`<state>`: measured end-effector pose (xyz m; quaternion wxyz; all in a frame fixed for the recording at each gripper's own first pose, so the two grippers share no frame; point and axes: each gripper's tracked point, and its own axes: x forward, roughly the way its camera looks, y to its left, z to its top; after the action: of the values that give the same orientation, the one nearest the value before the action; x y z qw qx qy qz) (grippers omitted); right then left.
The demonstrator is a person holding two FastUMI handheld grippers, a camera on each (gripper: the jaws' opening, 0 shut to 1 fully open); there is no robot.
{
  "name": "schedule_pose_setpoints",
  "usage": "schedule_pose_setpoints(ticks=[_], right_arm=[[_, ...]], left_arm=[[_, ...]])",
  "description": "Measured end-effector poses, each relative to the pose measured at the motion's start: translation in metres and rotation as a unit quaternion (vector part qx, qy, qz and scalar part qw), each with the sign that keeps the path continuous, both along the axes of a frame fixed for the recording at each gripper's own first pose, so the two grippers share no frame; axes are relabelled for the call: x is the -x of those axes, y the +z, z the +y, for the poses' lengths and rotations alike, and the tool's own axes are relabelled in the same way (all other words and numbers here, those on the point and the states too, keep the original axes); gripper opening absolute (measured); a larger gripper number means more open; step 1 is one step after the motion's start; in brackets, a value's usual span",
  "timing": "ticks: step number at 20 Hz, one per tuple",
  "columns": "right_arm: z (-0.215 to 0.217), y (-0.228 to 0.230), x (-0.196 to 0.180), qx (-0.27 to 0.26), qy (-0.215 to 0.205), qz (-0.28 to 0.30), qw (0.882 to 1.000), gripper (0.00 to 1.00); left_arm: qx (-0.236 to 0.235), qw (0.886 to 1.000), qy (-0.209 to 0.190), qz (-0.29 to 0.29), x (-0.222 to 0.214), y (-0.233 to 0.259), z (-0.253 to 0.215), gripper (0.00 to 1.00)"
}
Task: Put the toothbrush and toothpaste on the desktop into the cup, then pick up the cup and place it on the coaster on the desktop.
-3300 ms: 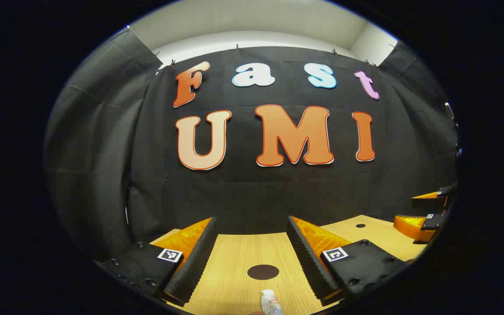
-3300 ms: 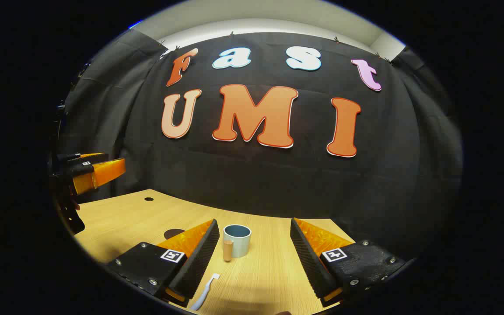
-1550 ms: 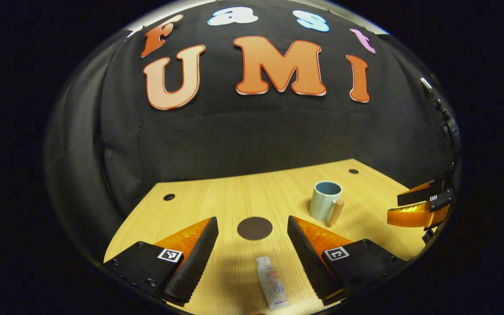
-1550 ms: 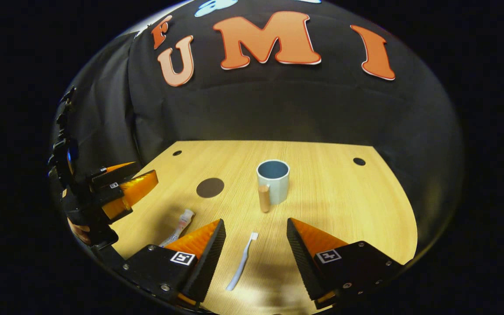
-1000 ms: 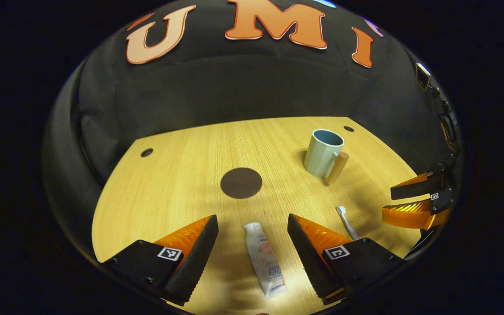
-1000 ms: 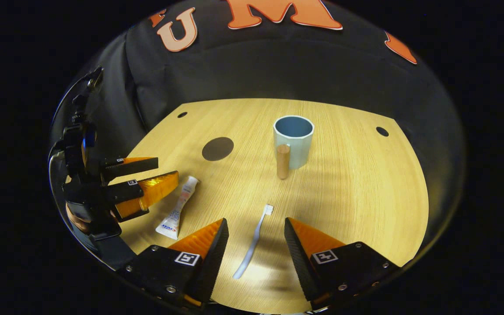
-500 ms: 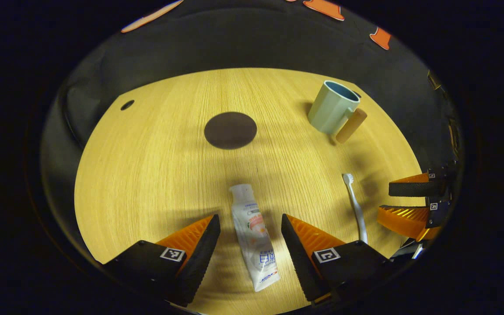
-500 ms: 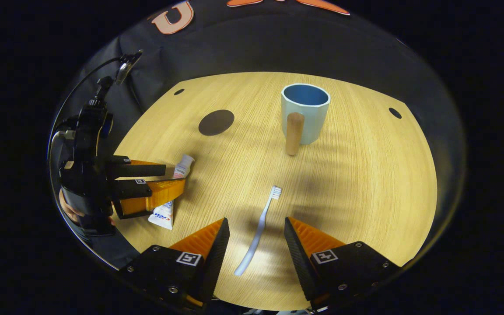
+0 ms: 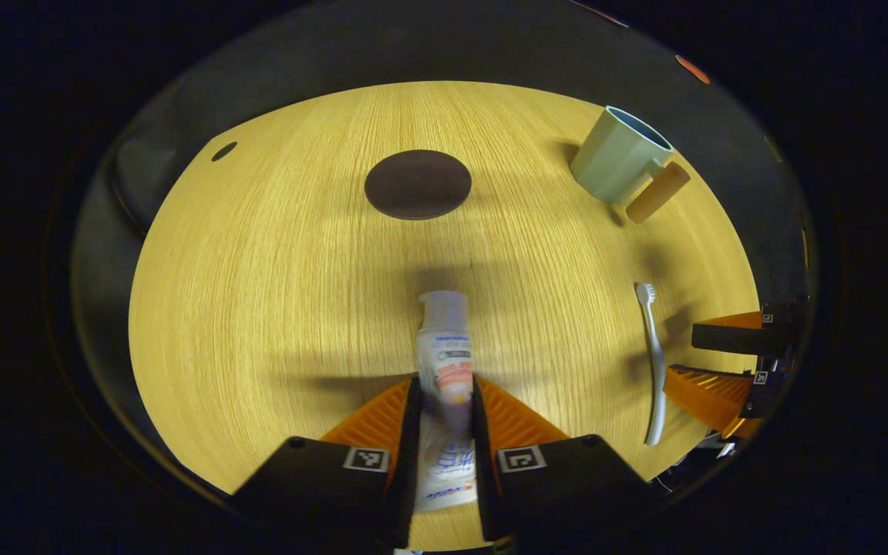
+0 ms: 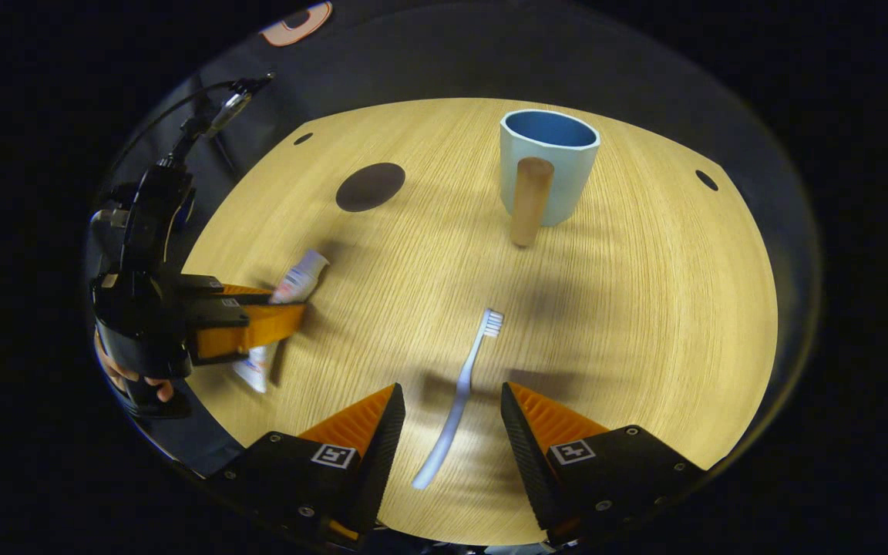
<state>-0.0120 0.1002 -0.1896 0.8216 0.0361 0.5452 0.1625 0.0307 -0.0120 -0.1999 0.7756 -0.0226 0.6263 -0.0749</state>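
- One white squeeze tube of toothpaste (image 9: 444, 362) lies on the pale wooden desktop (image 9: 274, 262), cap pointing to 12 o'clock in the left gripper view; one dark round coaster (image 9: 418, 183) sits beyond it at 12 o'clock, well apart.
- One pale green faceted cup with a blue inside and a round wooden handle (image 9: 620, 156) stands upright at 2 o'clock in that view, apart from the coaster and holding nothing.
- One white plastic toothbrush (image 10: 459, 397) lies flat on the desktop, bristle head toward the cup, which stands at 12 o'clock in the right gripper view.
- Two grippers, each with orange ribbed fingers and black bodies.
- The left gripper (image 9: 444, 405) pinches the toothpaste tube at mid-body, both fingers pressed on its sides; in the right gripper view the same gripper (image 10: 290, 308) shows at 9 o'clock with a person's hand (image 10: 124, 378) behind it.
- The right gripper (image 10: 450, 408) hangs spread wide, one finger on either side of the toothbrush handle and touching neither side.
- Half a second ago the left gripper's fingers stood wide apart beside the tube; now they have closed on it.
- Both cameras have dropped nearer the desktop, and the cup looms larger in the right gripper view.
- Toothbrush, cup and coaster lie where they lay before.
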Motion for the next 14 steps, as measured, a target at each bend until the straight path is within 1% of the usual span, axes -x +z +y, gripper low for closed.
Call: schedule_pose_setpoints(ticks=[1,2,3,5,7,10,11,12,13,14], right_arm=[[0.0,-0.003,0.002,0.002,0.0,0.004,1.0,0.77],[-0.001,-0.004,0.002,0.007,0.002,0.007,1.0,0.76],[-0.001,-0.003,0.002,0.006,0.0,0.012,1.0,0.77],[0.006,-0.005,0.005,-0.01,-0.009,0.034,0.999,0.65],[0.003,-0.012,0.006,-0.004,-0.016,0.044,0.999,0.51],[0.0,-0.021,0.004,0.01,-0.017,0.044,0.999,0.47],[0.001,-0.024,0.006,0.01,-0.019,0.054,0.998,0.46],[0.002,-0.027,0.009,0.009,-0.022,0.066,0.998,0.31],[0.0,-0.023,0.007,0.01,-0.028,0.068,0.997,0.28],[-0.001,-0.026,0.004,0.016,-0.03,0.064,0.997,0.19]], left_arm=[[0.004,1.0,-0.007,-0.002,0.0,0.0,0.0,0.18],[0.009,1.0,-0.003,-0.001,0.002,0.002,-0.002,0.18],[0.014,1.0,-0.003,-0.002,0.002,0.0,-0.005,0.16],[0.02,1.0,-0.002,-0.004,0.005,0.004,-0.006,0.16],[0.019,1.0,0.001,-0.012,0.002,0.009,-0.005,0.16],[0.013,1.0,0.0,-0.027,-0.014,0.018,-0.001,0.16],[0.013,0.999,0.001,-0.03,-0.02,0.021,-0.001,0.16],[0.013,0.999,0.0,-0.032,-0.027,0.023,-0.002,0.16],[0.014,0.999,0.001,-0.033,-0.035,0.025,-0.003,0.16],[0.016,0.999,0.003,-0.035,-0.044,0.026,-0.003,0.16]])
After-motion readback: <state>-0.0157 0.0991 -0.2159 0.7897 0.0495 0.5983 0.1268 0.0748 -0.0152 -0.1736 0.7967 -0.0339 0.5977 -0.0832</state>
